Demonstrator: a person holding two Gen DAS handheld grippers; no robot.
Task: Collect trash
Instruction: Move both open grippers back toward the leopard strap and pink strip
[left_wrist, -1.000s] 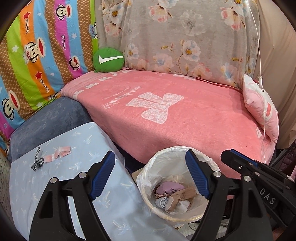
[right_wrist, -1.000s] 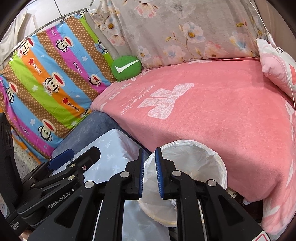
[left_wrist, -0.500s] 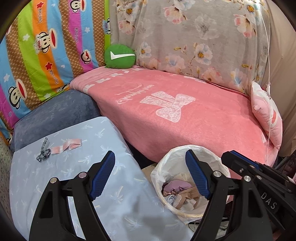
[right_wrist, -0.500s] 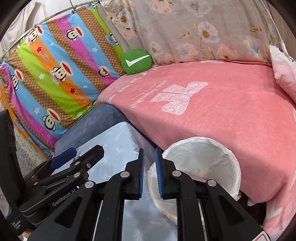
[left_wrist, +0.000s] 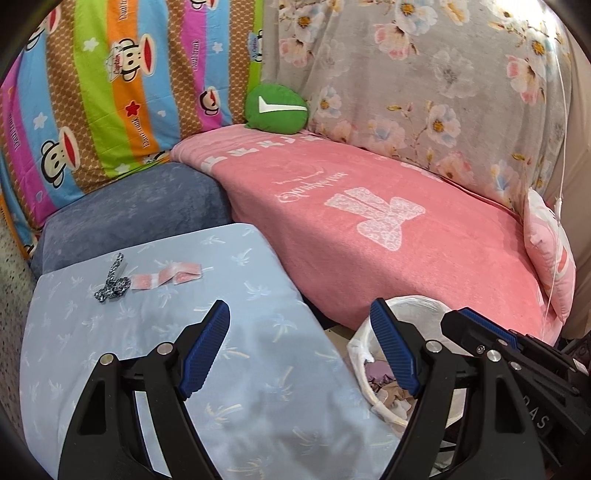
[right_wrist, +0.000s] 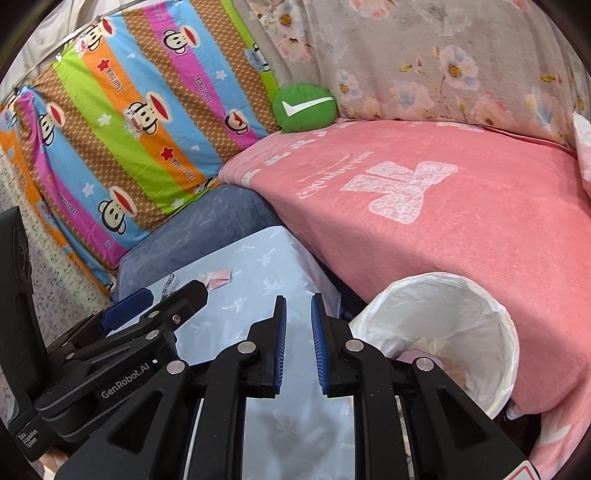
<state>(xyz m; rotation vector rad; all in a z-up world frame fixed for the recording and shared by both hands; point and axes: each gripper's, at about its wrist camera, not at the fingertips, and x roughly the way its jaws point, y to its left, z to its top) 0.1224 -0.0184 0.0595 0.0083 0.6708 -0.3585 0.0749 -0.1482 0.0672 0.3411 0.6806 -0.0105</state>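
In the left wrist view, the left gripper (left_wrist: 299, 347) is standing wide open and empty above the pale blue palm-print cushion (left_wrist: 258, 387). The pink-and-white paper strip (left_wrist: 166, 277) and the black-and-white patterned cloth scrap (left_wrist: 112, 283) are lying up and left of the jaws, strip axis running roughly left-right. In the right wrist view, the right gripper (right_wrist: 298, 341) is showing a narrow gap, holding nothing; the strip (right_wrist: 218, 277) is lying beyond the left gripper (right_wrist: 162, 301), probably the nearer tool. The white-lined round waste bin (right_wrist: 491, 317) is sitting right.

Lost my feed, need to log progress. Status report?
Left gripper open, empty. Right gripper nearly shut, empty. Pink strip and patterned scrap on blue cushion, uncollected. Bin alongside. Path clear.
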